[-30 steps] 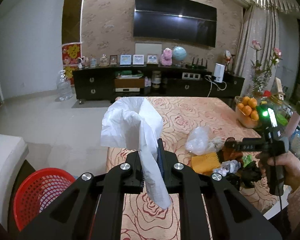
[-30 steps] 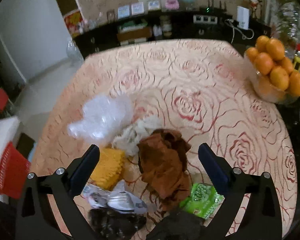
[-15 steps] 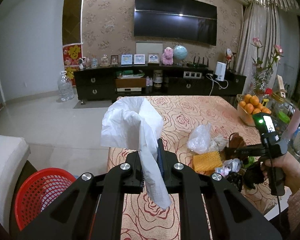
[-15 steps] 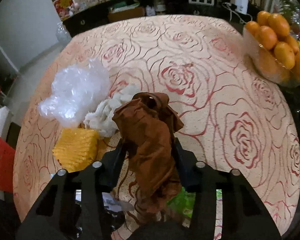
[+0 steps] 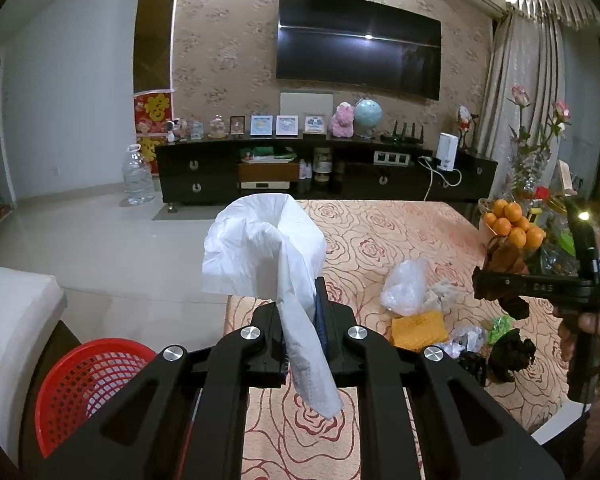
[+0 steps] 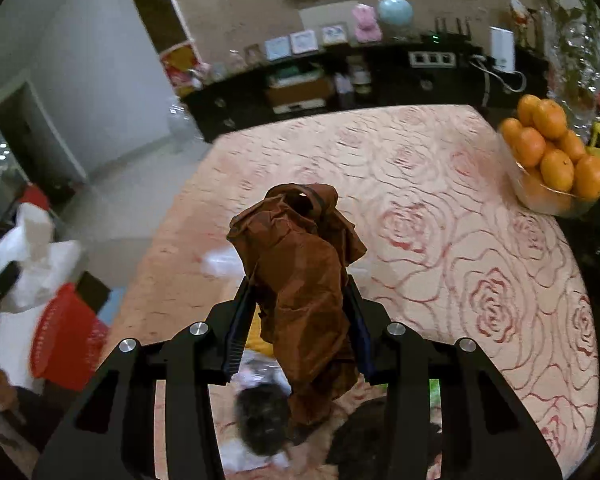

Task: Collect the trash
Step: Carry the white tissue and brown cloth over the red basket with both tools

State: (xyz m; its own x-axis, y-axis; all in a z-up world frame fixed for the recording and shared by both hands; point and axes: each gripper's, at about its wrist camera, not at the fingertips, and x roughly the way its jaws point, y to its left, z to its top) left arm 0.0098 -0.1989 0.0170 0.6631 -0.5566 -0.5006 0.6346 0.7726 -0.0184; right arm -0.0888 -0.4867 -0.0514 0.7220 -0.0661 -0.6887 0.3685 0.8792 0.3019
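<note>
My left gripper (image 5: 304, 300) is shut on a crumpled white tissue (image 5: 268, 248) and holds it above the table's near-left corner, with the red mesh basket (image 5: 88, 384) below to the left. My right gripper (image 6: 300, 292) is shut on a crumpled brown paper (image 6: 304, 280) and holds it lifted above the trash pile; it also shows in the left wrist view (image 5: 500, 268). On the rose-patterned tablecloth (image 5: 400, 232) lie a clear plastic bag (image 5: 406, 288), a yellow wrapper (image 5: 420, 330), a green packet (image 5: 500, 326) and dark scraps (image 5: 512, 356).
A bowl of oranges (image 6: 556, 156) stands at the table's right edge, with a vase of flowers (image 5: 536, 152) behind it. The red basket (image 6: 68, 336) stands on the floor left of the table, beside a white sofa (image 5: 8, 340). A TV cabinet (image 5: 324, 176) lines the far wall.
My right gripper closed on the brown paper and lifted it up off the pile. My left gripper kept holding the tissue in much the same place.
</note>
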